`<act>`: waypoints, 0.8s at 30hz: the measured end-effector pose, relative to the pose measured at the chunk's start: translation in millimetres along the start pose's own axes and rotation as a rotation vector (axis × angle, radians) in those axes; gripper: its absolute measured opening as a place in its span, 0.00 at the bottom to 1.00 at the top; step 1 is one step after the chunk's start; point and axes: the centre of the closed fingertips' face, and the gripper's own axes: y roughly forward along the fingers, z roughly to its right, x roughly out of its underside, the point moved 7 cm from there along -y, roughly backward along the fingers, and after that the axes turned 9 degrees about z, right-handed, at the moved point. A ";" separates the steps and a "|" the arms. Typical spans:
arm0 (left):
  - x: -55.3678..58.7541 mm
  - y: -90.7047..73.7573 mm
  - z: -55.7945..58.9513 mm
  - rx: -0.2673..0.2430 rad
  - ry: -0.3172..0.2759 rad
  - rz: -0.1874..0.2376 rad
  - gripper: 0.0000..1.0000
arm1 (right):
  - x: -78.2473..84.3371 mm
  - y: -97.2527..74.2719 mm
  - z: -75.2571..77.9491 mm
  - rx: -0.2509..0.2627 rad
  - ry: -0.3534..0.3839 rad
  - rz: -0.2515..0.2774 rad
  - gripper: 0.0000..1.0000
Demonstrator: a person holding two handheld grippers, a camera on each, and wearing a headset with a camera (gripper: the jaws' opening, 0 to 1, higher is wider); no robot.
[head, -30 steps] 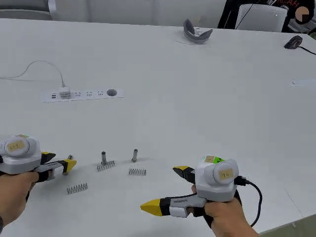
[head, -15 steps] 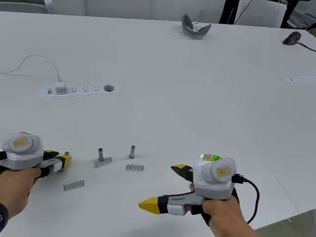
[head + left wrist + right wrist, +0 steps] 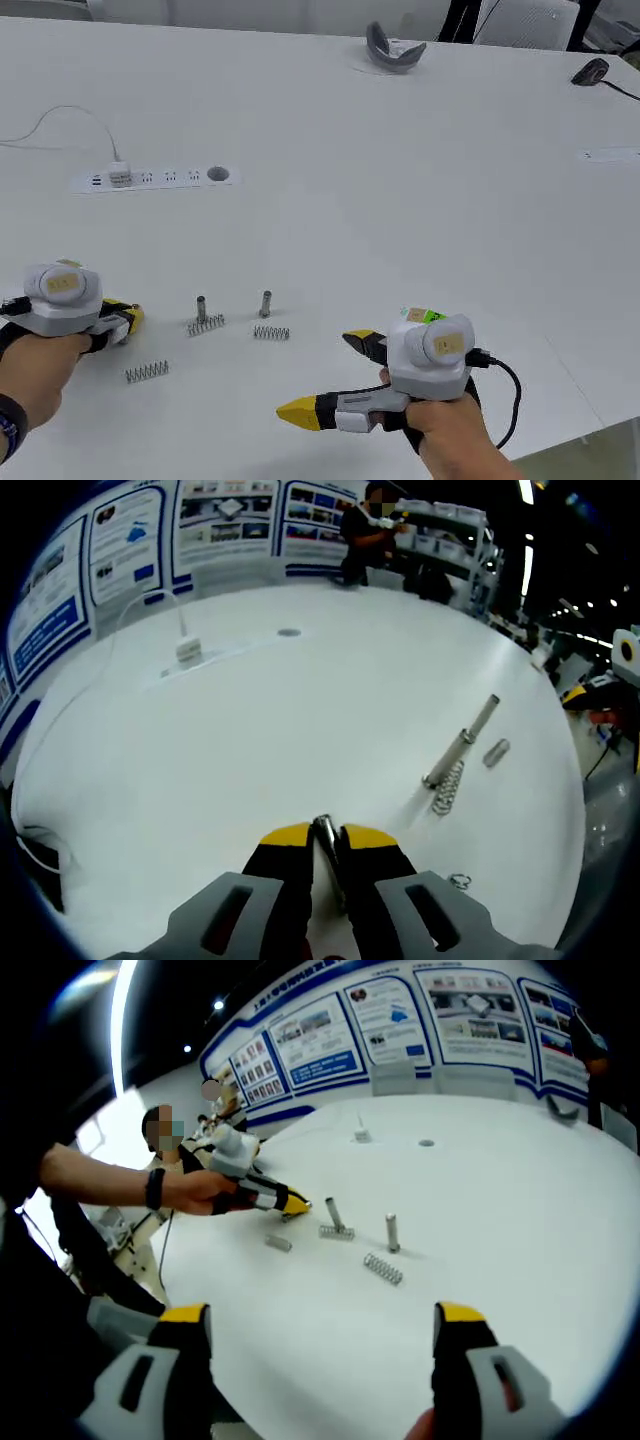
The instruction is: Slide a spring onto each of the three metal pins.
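Two metal pins stand upright on the white table. One spring lies at the foot of the left pin, a second spring lies just in front of the right pin, and a third spring lies nearer me on the left. My left gripper is left of them, shut on a third metal pin whose tip pokes out between the yellow tips. My right gripper hovers at the front right, open wide and holding nothing. From the right gripper view the pins and a spring lie ahead.
A white power strip with a plugged cable lies at the back left. A grey curved object and a black mouse sit at the far edge. The table's front right edge is close to my right hand.
The head camera has tilted, shifting the whole scene up. The left gripper has turned slightly while still holding its pin. The right gripper stays open in about the same place.
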 end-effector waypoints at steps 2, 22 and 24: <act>-1.2 1.2 0.6 0.005 0.034 -0.014 0.12 | 0.0 -0.1 0.3 0.001 0.001 0.001 0.93; -5.3 8.8 5.5 -0.010 0.090 -0.092 0.09 | 0.5 1.8 0.4 -0.001 0.004 -0.004 0.93; -5.8 9.4 6.9 -0.008 0.108 -0.096 0.09 | 0.3 2.0 0.2 -0.002 0.004 -0.003 0.93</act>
